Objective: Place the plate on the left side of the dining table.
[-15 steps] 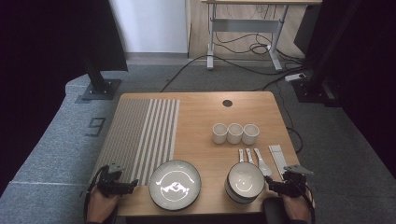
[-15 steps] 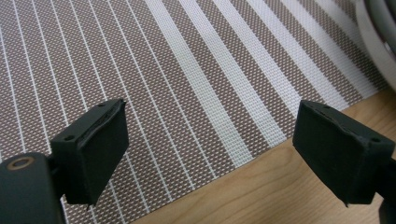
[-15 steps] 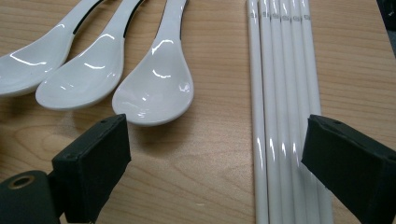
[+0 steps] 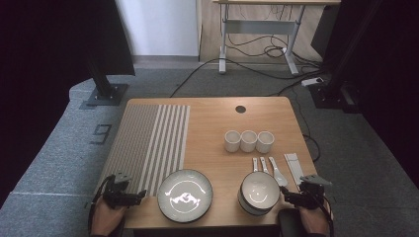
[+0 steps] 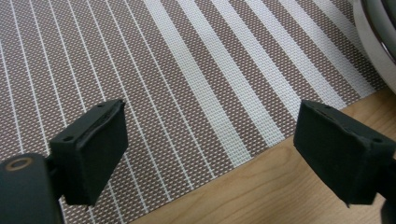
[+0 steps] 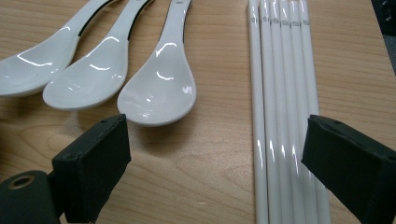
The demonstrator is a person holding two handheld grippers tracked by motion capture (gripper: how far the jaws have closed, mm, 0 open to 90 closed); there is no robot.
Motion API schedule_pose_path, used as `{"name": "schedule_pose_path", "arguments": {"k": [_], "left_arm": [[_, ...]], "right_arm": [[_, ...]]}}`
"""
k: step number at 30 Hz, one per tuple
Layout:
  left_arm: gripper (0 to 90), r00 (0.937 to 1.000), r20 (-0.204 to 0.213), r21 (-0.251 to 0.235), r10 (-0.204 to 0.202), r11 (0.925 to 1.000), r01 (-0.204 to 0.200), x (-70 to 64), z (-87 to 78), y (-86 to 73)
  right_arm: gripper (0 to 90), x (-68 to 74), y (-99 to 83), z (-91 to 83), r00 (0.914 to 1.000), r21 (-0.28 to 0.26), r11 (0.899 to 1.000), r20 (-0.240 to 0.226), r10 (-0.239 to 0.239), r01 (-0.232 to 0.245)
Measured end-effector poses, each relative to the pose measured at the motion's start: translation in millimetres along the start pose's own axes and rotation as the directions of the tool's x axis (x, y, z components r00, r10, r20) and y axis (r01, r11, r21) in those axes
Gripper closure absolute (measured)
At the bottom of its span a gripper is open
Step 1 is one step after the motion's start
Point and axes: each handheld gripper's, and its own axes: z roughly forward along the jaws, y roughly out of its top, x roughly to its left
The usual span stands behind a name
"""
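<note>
Tongs both wide open, empty: left tongs over the placemat, right tongs lined up near spoons and chopsticks.

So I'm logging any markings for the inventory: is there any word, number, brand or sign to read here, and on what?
"9": a dark mark that reads like this digit, on the grey floor left of the table, at.
Small grey marks near the top ends of the chopsticks: too small to read.
Nothing legible on the spoons, cups, plate, bowl or mat.
</note>
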Motion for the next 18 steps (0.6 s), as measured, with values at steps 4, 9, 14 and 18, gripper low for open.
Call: {"name": "schedule_pose_path", "arguments": {"k": [4, 9, 14, 18], "left_arm": [[11.1, 0.9999, 0.009, -0.010, -0.007, 0.9999, 0.007, 1.1, -1.1, -0.5], [9.9, 0.9996, 0.021, -0.030, -0.017, 0.9994, 0.017, 2.8, -3.1, -1.4], [9.0, 0.9994, 0.025, -0.046, -0.023, 0.9986, 0.024, 3.7, -4.8, -2.2], [8.9, 0.9997, 0.020, -0.052, -0.014, 0.9985, 0.015, 2.7, -5.5, -2.3]], "right_arm": [[7.4, -0.1, 1.1, -2.1, 0.9999, -0.002, 1.000, -0.011, 0.003, -0.003], [7.5, 0.4, 3.3, -5.8, 0.9999, -0.009, 1.000, -0.014, -0.006, 0.006], [9.0, 0.4, 6.4, -12.5, 0.9997, -0.019, 1.000, -0.017, -0.018, 0.018], [9.9, -0.3, 8.3, -18.7, 0.9994, -0.027, 0.999, -0.028, -0.019, 0.018]]}}
